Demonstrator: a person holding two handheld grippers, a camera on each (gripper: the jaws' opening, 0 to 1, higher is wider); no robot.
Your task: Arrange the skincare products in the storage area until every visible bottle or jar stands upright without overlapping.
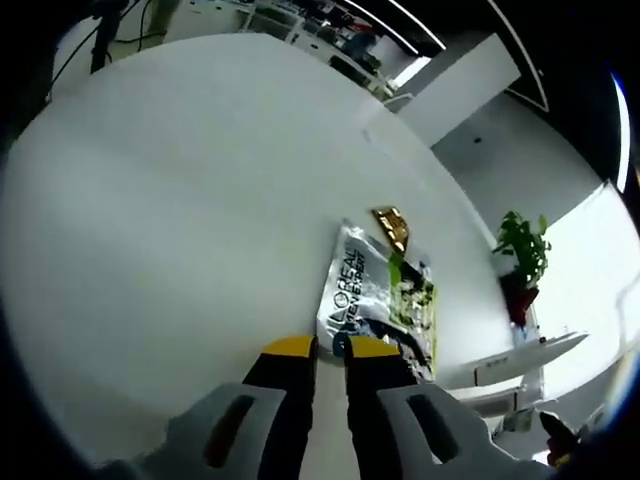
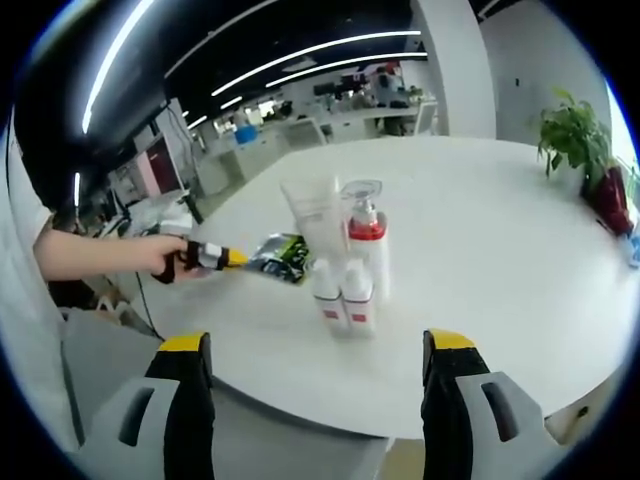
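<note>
Yellow-tipped jaws of the left gripper [image 1: 331, 347] sit nearly closed against the near edge of a silver sachet [image 1: 372, 297] lying flat on the white table [image 1: 180, 220]; whether they actually pinch it is hard to say. From the right gripper view, the right gripper [image 2: 318, 342] gapes wide and empty before upright bottles [image 2: 345, 265]. Lifting the sachet slowly beside them seems wise.

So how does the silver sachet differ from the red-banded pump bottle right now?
The sachet lies flat; the pump bottle stands upright. The sachet is a thin silver and green pack; the pump bottle is a white cylinder with a red band. The sachet sits apart at the left claw; the pump bottle is grouped with other containers. Both are on the white table.
</note>
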